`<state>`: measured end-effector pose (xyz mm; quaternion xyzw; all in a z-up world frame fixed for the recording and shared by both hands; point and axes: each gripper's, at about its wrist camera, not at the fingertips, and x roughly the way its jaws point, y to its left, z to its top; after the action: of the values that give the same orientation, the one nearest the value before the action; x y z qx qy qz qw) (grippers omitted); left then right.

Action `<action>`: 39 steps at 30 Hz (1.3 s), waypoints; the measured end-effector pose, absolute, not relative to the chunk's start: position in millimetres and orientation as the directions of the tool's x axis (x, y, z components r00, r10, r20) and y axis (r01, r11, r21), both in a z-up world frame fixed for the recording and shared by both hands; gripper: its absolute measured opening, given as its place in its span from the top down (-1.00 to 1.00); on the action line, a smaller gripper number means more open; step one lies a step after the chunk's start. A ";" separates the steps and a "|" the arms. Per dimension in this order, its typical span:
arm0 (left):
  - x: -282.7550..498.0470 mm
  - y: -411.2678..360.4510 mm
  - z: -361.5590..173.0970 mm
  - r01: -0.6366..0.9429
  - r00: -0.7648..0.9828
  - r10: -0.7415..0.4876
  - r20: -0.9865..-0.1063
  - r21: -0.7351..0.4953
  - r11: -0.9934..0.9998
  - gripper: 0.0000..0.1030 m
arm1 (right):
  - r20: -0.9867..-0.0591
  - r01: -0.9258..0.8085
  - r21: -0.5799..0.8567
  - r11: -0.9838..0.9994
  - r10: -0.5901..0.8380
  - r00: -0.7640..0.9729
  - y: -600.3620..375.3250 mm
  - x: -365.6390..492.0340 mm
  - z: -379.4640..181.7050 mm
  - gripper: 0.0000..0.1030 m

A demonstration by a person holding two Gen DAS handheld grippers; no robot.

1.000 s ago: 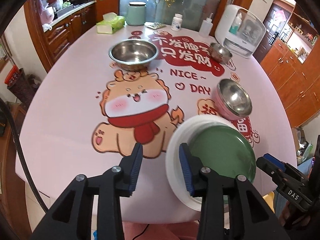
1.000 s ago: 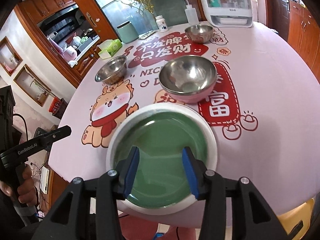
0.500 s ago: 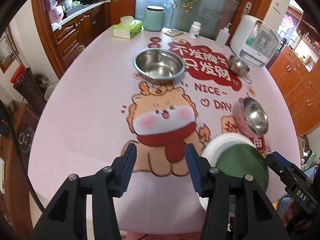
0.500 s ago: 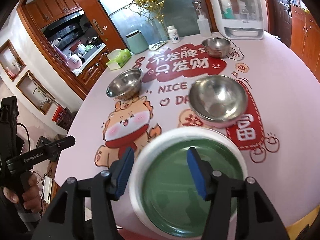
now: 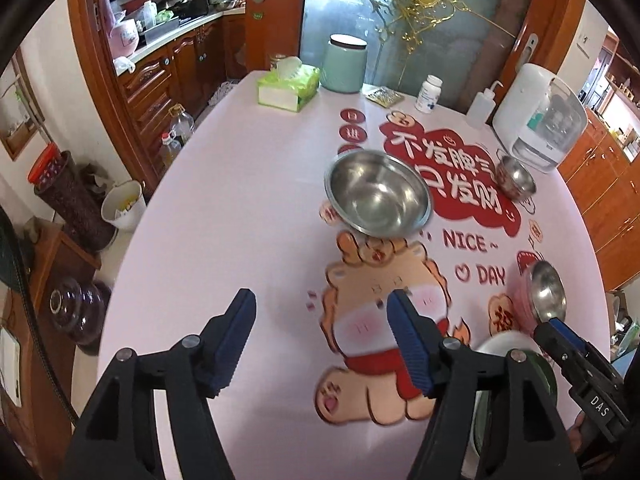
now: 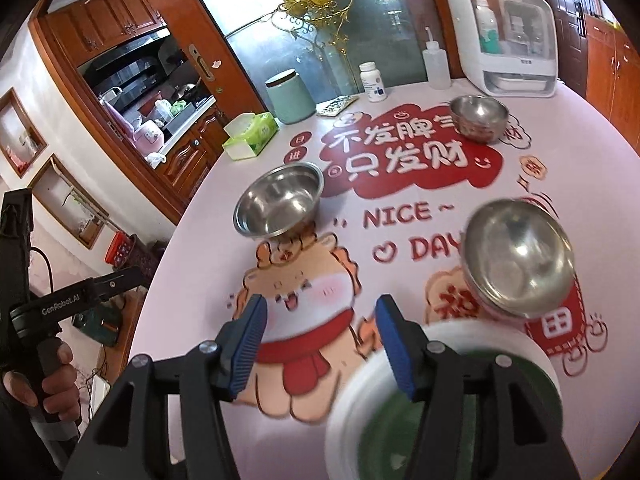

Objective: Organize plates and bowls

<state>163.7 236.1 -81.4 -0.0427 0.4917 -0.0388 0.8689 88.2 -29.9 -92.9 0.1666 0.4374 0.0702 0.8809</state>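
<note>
A green plate (image 6: 384, 436) lies stacked on a white plate (image 6: 488, 332) at the table's near edge; both show in the left wrist view (image 5: 500, 342) at lower right. A steel bowl in a pink bowl (image 6: 518, 258) stands just behind them. A large steel bowl (image 5: 378, 198) sits mid-table and a small steel bowl (image 5: 516, 178) farther right. My left gripper (image 5: 320, 336) is open and empty above the near left table. My right gripper (image 6: 318, 342) is open and empty, above the cartoon print left of the plates.
A green tissue box (image 5: 288, 88), mint canister (image 5: 346, 64), pill bottle (image 5: 428, 94), squeeze bottle (image 5: 480, 108) and white appliance (image 5: 538, 118) line the table's far edge. Wooden cabinets and floor clutter stand at the left.
Both grippers have pulled back and swung left, away from the stacked plates. Both have opened wider. The plates and bowls have stayed where they were.
</note>
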 end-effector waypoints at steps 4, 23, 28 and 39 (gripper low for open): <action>191.5 243.4 -80.2 0.040 0.517 -0.117 -0.848 -0.113 0.993 -0.32 | -0.747 0.026 0.345 0.938 0.258 0.613 -17.8 112.9 -90.0 -0.10; 300.9 239.8 -141.0 0.077 0.435 -0.179 -0.882 -0.162 0.984 -0.35 | -0.786 0.076 0.298 0.952 0.199 0.585 12.6 218.7 -127.2 -0.10; 316.0 234.8 -160.7 0.079 0.407 -0.203 -0.891 -0.187 0.979 -0.35 | -0.785 0.068 0.303 0.951 0.209 0.584 18.6 231.1 -143.9 -0.10; 334.0 220.1 -202.9 0.106 0.362 -0.235 -0.902 -0.211 0.972 -0.35 | -0.802 0.039 0.269 0.962 0.201 0.563 28.8 246.4 -179.6 -0.10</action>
<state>334.0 220.1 -202.9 -0.0582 0.5552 -0.1036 0.8231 246.4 28.8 -179.6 0.1290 0.4653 0.0464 0.8745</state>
